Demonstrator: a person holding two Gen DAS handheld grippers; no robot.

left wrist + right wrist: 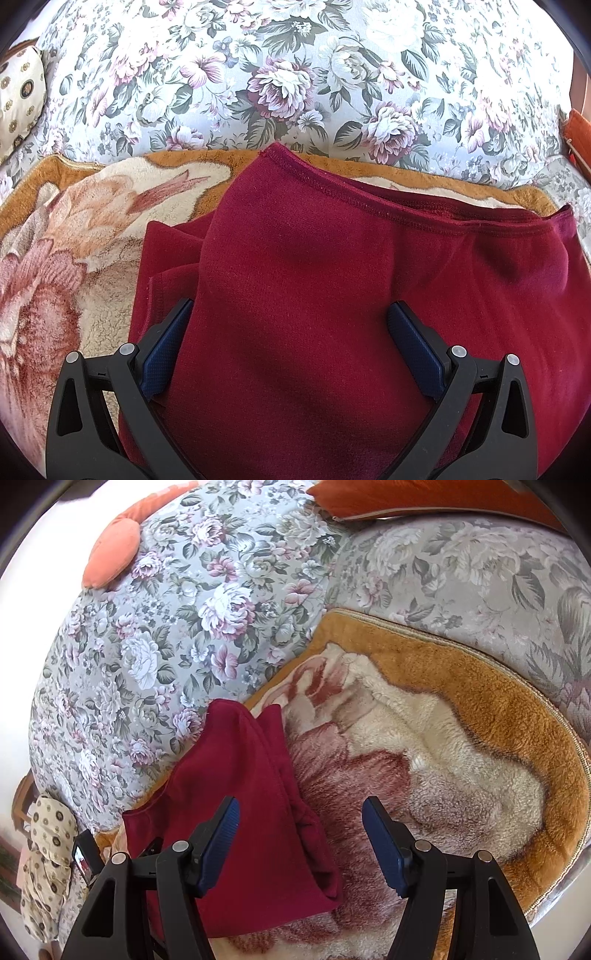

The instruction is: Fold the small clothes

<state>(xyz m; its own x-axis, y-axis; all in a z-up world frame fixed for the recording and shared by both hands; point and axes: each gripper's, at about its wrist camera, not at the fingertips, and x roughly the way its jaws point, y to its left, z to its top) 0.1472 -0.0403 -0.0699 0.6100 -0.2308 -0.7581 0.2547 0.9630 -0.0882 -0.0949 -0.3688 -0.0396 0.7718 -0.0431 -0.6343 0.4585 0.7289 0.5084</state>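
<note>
A dark red fleece garment (314, 280) lies folded on a plush blanket (74, 236) on a sofa seat. Its stitched hem runs along the far edge. In the left wrist view my left gripper (290, 310) is open right over the garment, a blue-padded finger on each side of a raised fold. The right wrist view shows the same garment (236, 797) at the lower left, its folded edge running down the middle. My right gripper (299, 808) is open above that edge, the left finger over the cloth and the right finger over the blanket (424, 746).
The floral sofa back (295, 74) rises behind the blanket, with the floral armrest (480, 572) to the right. An orange cushion (406, 498) and a pink round cushion (110, 554) rest on top. A cream patterned pillow (48, 856) sits at the left end.
</note>
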